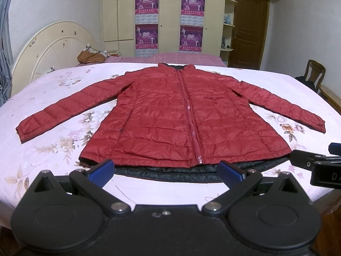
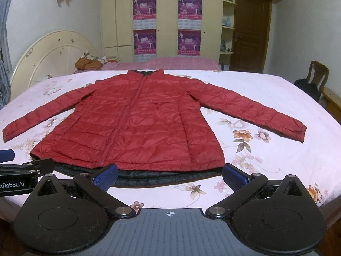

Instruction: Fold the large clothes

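Lying flat and face up on a bed (image 1: 53,89) with a pink floral sheet: a red quilted puffer jacket (image 1: 170,115), zipped shut, collar toward the far side, hem toward the cameras. Left to right across the left wrist view: cream arched headboard (image 1: 53,49) at the bed's left end, woven bag (image 1: 90,56) just beside it, then left sleeve (image 1: 64,108) stretched out and angled down to the cuff, zipper (image 1: 189,115) running down the middle, right sleeve (image 1: 283,104) spread the opposite way. Black lining (image 1: 170,171) peeking out under the hem. Behind the bed: cream wardrobe (image 1: 170,10) carrying four purple posters, brown door (image 1: 249,25), wooden chair (image 1: 315,72) at far right.

Hovering at the near edge of the bed, just short of the hem and not touching it: left gripper (image 1: 166,169), blue-padded fingers (image 1: 102,169) spread wide, grasping nothing. Poking into that view from the right edge: part of the other tool.

Same jacket (image 2: 132,123) in the right wrist view, shifted leftward, hem again nearest. Right gripper (image 2: 170,173) likewise released, fingers (image 2: 236,177) wide apart and empty, set just before the lining's edge. Left tool's tip entering at the left edge.
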